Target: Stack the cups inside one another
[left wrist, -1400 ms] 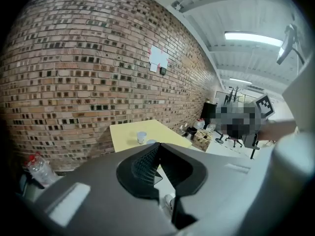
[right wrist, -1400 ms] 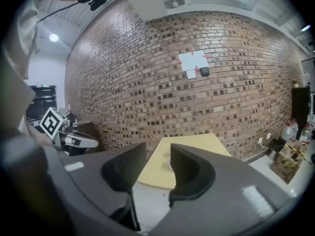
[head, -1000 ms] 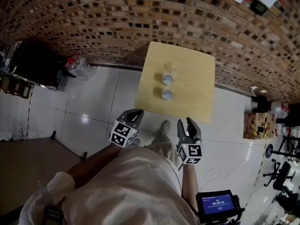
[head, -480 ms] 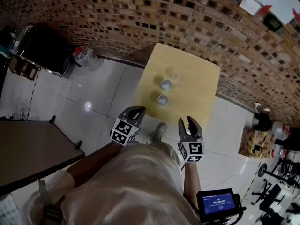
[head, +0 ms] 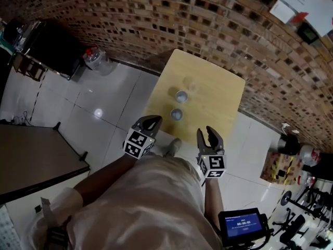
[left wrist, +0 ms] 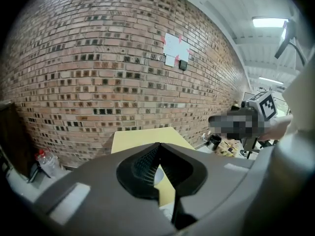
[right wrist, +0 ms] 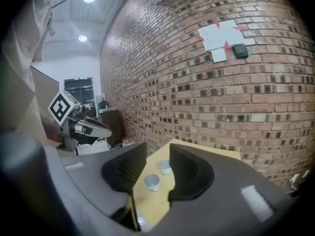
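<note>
Two small white cups stand on a yellow wooden table (head: 213,105), the far cup (head: 181,96) just behind the near cup (head: 177,114). A faint clear cup (head: 190,82) stands behind them. Both grippers hover over the floor, short of the table's near edge. My left gripper (head: 150,122) is shut with nothing in it; its tips (left wrist: 158,144) meet. My right gripper (head: 207,134) is open and empty, and between its jaws (right wrist: 157,154) I see the near cup (right wrist: 151,182) and the far cup (right wrist: 164,166) further off.
A brick wall (head: 156,20) runs behind the table. A black cabinet (head: 49,48) and a clear bottle (head: 93,57) are at the left, a dark tabletop (head: 31,158) nearer left. A small screen (head: 240,226) and a box (head: 278,166) are at the right. White tile floor surrounds the table.
Both grippers have come closer to the table's near edge, and the cups now lie nearer to them. The left stays shut and the right open.
</note>
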`<act>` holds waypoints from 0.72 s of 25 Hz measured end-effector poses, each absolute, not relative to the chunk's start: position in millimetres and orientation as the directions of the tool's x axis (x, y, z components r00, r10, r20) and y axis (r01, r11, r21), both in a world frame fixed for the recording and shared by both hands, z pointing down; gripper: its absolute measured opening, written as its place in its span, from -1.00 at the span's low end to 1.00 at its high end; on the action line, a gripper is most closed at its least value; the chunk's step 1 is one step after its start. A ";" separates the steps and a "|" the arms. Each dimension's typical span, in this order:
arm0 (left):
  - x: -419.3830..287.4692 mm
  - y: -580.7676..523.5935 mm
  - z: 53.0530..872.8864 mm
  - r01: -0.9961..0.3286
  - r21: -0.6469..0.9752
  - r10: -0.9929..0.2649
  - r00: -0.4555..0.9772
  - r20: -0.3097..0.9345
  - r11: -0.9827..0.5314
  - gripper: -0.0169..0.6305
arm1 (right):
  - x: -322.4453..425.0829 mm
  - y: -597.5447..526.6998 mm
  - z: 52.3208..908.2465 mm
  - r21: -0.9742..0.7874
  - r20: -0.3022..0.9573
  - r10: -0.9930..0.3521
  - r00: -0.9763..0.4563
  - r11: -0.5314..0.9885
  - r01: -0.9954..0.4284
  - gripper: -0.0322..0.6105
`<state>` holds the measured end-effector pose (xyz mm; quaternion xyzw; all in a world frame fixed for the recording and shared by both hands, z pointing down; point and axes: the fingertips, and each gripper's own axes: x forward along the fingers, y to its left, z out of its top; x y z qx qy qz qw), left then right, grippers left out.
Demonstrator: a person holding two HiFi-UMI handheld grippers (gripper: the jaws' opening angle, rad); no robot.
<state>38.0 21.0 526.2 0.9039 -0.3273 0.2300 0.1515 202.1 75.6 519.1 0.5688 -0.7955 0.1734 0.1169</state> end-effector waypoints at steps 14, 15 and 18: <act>55.5 -22.1 525.3 -0.707 0.117 -0.573 0.648 0.501 -0.697 -0.89 | 225.3 29.5 524.5 -0.126 0.367 -0.855 -0.368 0.346 -0.930 -0.50; 56.8 -24.5 525.8 -0.709 0.116 -0.575 0.646 0.503 -0.696 -0.89 | 226.4 26.2 525.6 -0.126 0.369 -0.852 -0.372 0.350 -0.928 -0.50; 59.1 -31.7 528.1 -0.719 0.112 -0.581 0.635 0.509 -0.686 -0.89 | 227.4 19.0 529.9 -0.137 0.386 -0.835 -0.392 0.368 -0.920 -0.50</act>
